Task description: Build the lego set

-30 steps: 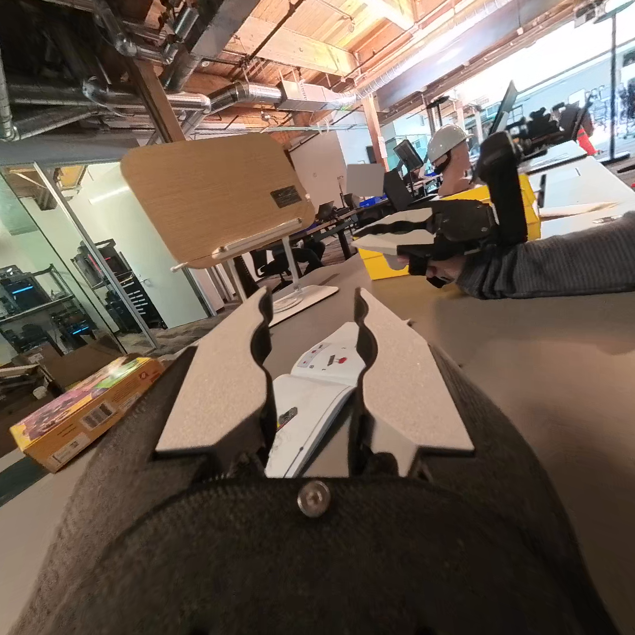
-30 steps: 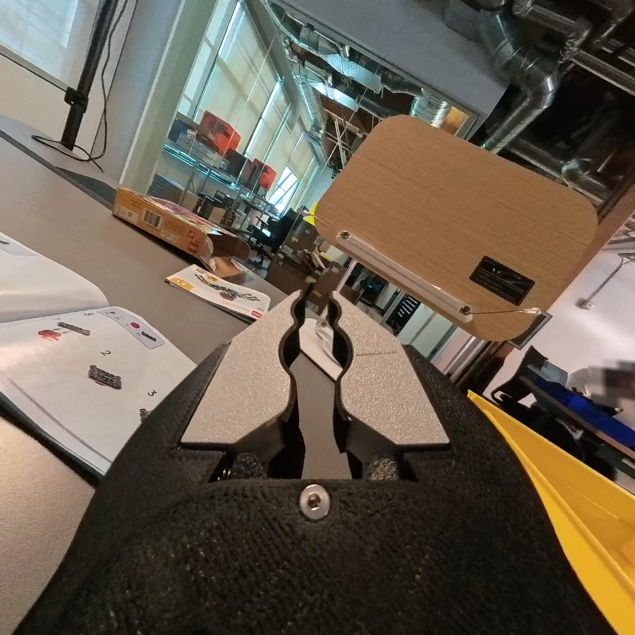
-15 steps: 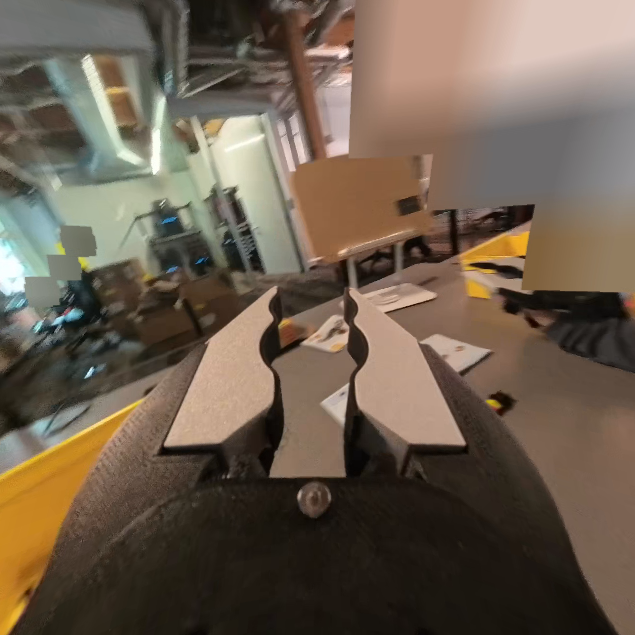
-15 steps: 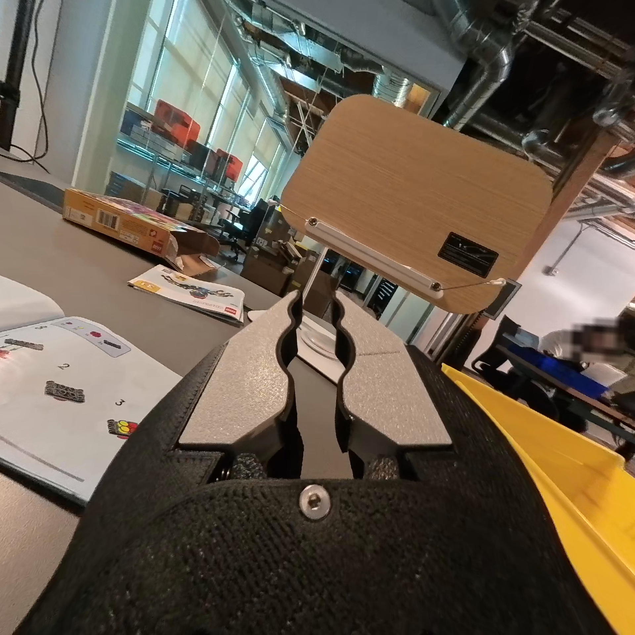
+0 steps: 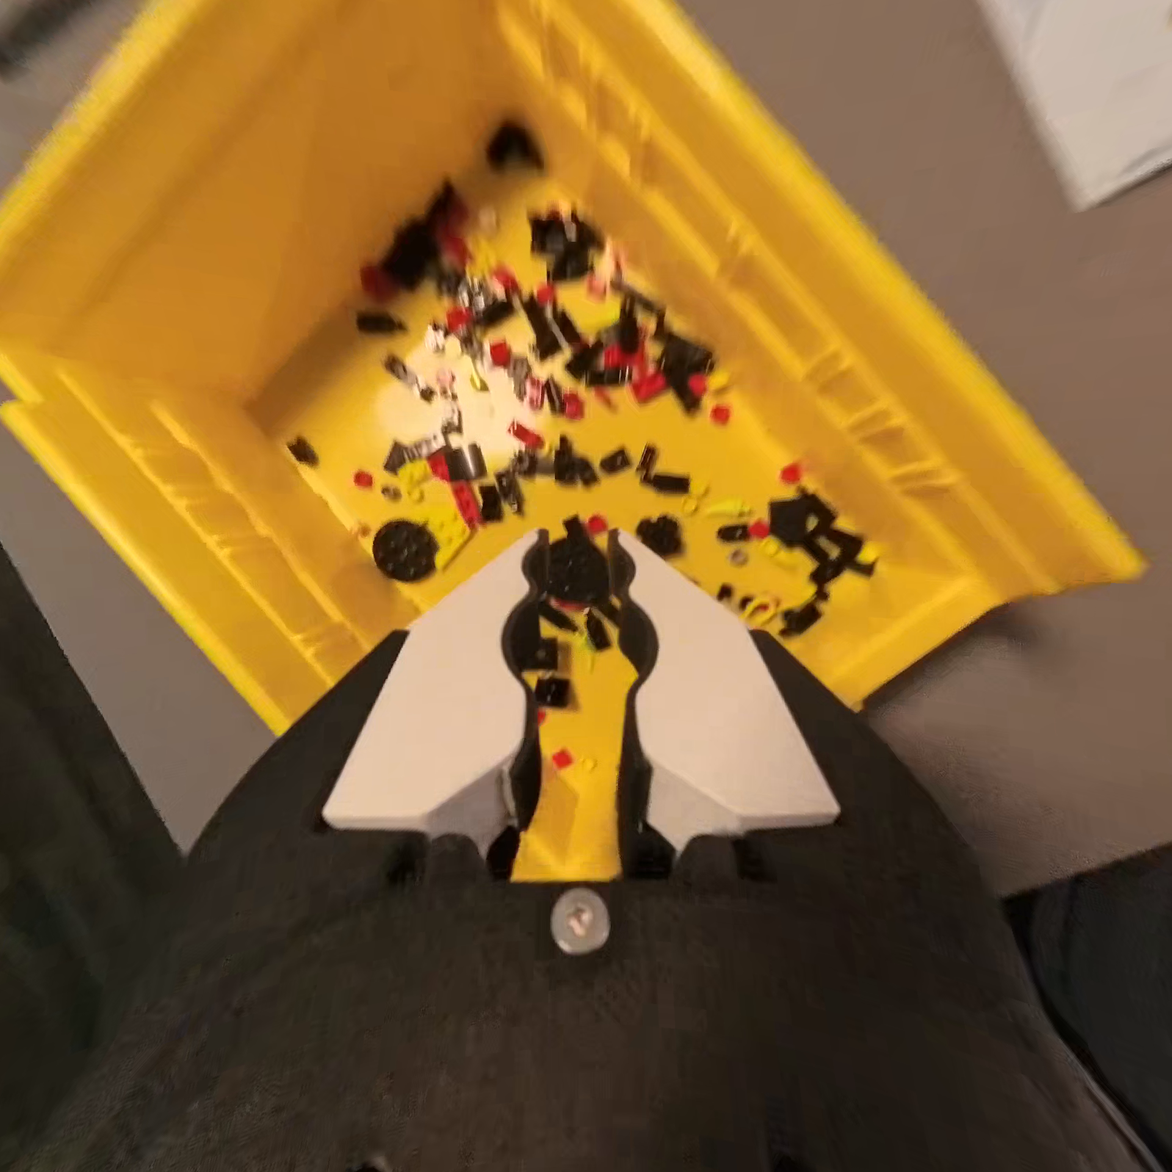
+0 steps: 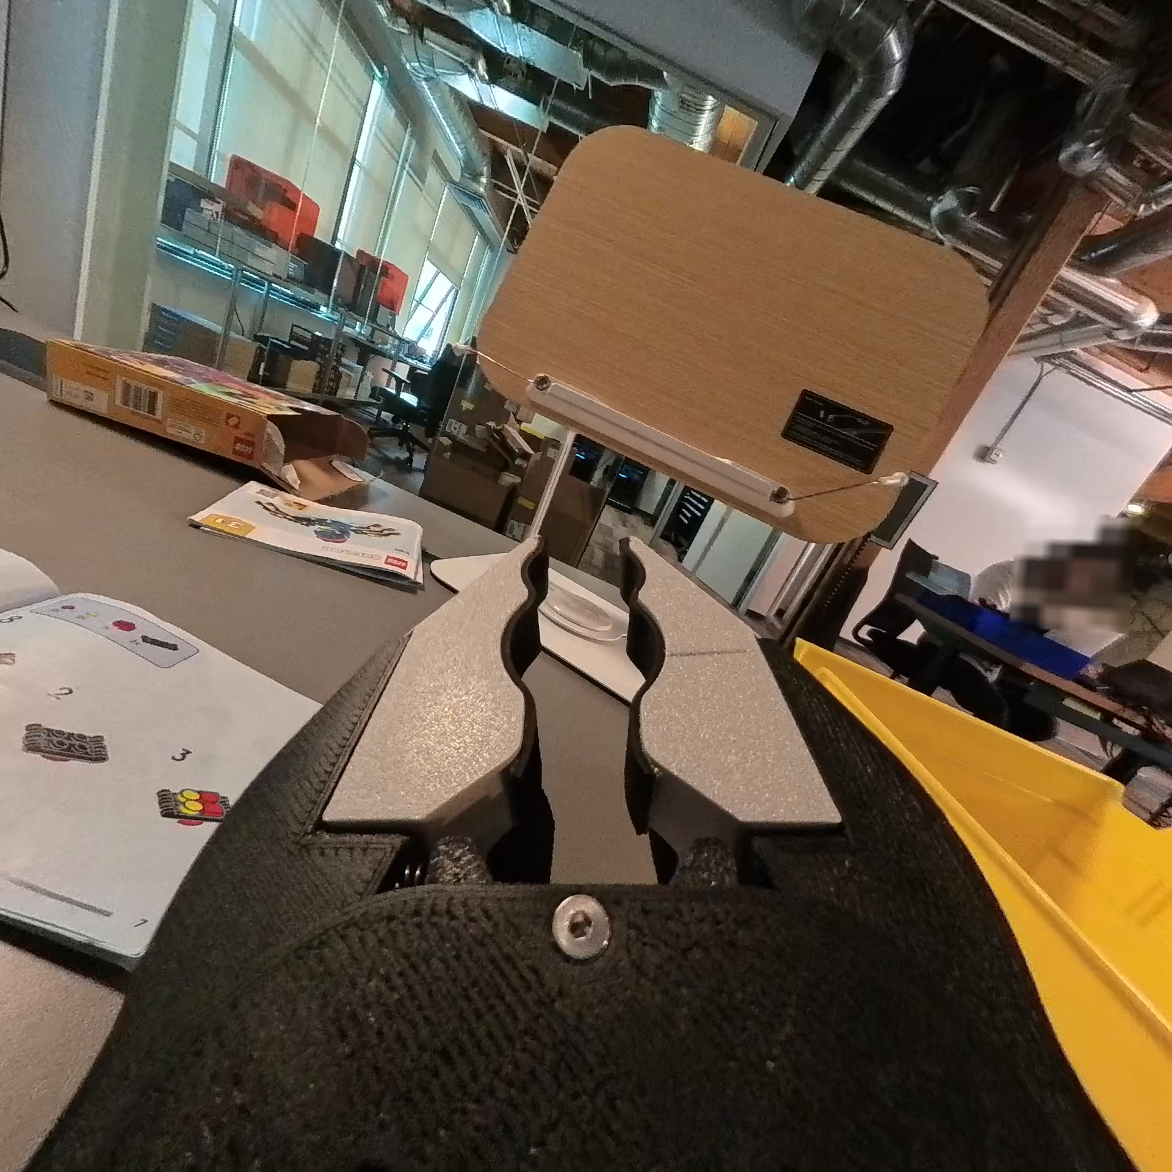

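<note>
Lego pieces point(image 5: 558, 406), mostly black, red & yellow, lie loose on the floor of a yellow bin point(image 5: 209, 209) on the grey table point(image 5: 1046, 355); pic is blurred, so single bricks are hard to tell apart. A round black wheel-like piece point(image 5: 404, 550) sits near the bin's near wall. Left gripper point(image 5: 576, 539) looks down into the bin from above, fingers a narrow gap apart w/ nothing between them. Right gripper point(image 6: 580, 542) sits low over the table, fingers also apart & empty, bin wall point(image 6: 989, 824) just to its right. Open instruction booklet point(image 6: 95, 748) lies left of it; a 2nd booklet point(image 6: 311, 529) & an opened cardboard box point(image 6: 184, 406) farther back. Wooden book stand point(image 6: 729, 330) rises ahead.
</note>
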The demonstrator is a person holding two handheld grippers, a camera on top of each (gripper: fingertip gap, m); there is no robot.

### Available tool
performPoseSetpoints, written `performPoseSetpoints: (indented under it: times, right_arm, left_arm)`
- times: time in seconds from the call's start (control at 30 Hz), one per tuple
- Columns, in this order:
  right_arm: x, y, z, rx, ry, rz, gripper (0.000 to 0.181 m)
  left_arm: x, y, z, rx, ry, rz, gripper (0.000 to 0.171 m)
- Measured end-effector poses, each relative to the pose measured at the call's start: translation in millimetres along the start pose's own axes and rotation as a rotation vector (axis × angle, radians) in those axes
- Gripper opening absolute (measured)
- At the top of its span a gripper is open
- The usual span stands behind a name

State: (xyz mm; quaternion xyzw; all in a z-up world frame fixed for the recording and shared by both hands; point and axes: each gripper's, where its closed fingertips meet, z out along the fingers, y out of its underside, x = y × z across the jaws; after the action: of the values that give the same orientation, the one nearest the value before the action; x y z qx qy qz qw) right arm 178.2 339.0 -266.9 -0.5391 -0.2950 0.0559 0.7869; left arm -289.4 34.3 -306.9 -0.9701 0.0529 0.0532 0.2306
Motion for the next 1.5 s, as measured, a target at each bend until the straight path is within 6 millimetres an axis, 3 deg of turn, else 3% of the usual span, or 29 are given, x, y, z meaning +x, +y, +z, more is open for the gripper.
performPoseSetpoints:
  times: [0.1,0.23,0.43,0.57,1.07,1.5]
  right_arm:
    - [-3,-1,0,0.002,-0.011,-0.015,0.020]
    - [-5,-1,1,0.002,-0.020,-0.021,0.020]
    - [-6,0,1,0.001,-0.029,-0.013,0.020]
    - [-7,0,2,0.001,-0.034,-0.007,0.020]
    - [-9,2,3,-0.001,-0.054,0.015,0.020]
    - [-11,3,3,-0.003,-0.074,0.030,0.019]
  left_arm:
    - [-2,25,20,-0.207,0.040,0.029,0.031]
    - [-23,48,32,-0.373,-0.025,0.043,0.030]
    - [-36,60,42,-0.506,-0.020,0.018,0.022]
    - [-31,66,49,-0.578,0.036,0.025,0.022]
    - [-26,74,53,-0.652,0.099,-0.012,0.017]
    - [-26,72,58,-0.615,0.147,-0.073,0.015]
